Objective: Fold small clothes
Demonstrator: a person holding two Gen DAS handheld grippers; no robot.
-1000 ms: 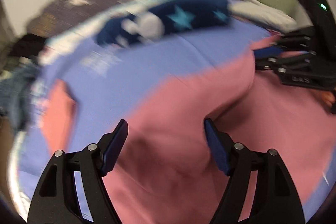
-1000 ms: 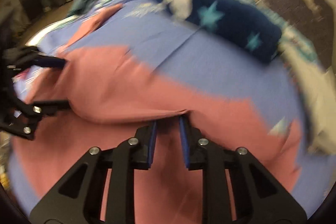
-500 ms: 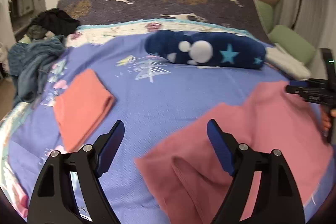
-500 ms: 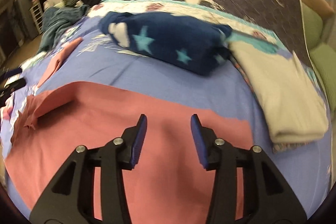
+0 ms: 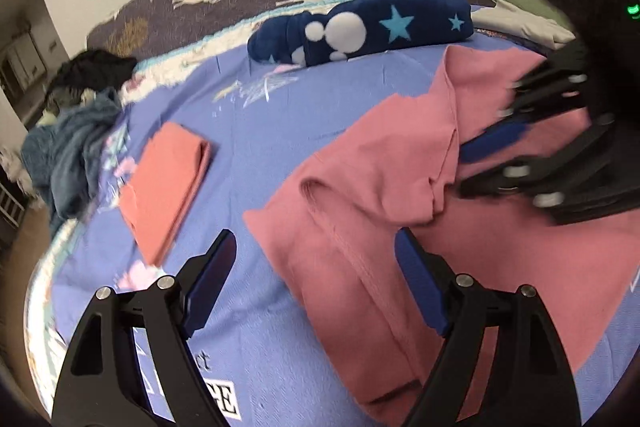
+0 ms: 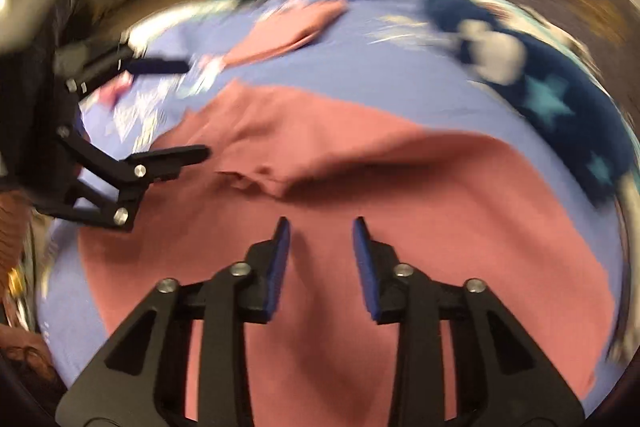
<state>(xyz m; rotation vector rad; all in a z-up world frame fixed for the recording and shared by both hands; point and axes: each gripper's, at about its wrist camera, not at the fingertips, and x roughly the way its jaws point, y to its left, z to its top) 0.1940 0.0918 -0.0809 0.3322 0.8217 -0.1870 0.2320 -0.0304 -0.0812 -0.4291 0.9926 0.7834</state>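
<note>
A pink garment (image 5: pixel 380 187) lies spread on the blue bedspread (image 5: pixel 260 115), with a folded-over flap near its middle. My left gripper (image 5: pixel 316 267) is open and empty, its jaws wide over the garment's left edge. My right gripper (image 6: pixel 320 239) is open and empty, low over the garment (image 6: pixel 360 163). It also shows blurred at the right of the left wrist view (image 5: pixel 492 147), by the flap. The left gripper shows at the left of the right wrist view (image 6: pixel 192 111).
A folded orange cloth (image 5: pixel 168 179) lies on the bed to the left. A navy star-patterned blanket roll (image 5: pixel 360 27) lies at the head, white folded cloth (image 5: pixel 520 23) beside it. A heap of dark and teal clothes (image 5: pixel 76 123) sits at the far left edge.
The right gripper has let go of the pink garment and opened. It then swung left and down towards the flap. The left gripper stayed open and moved closer to the garment's left edge.
</note>
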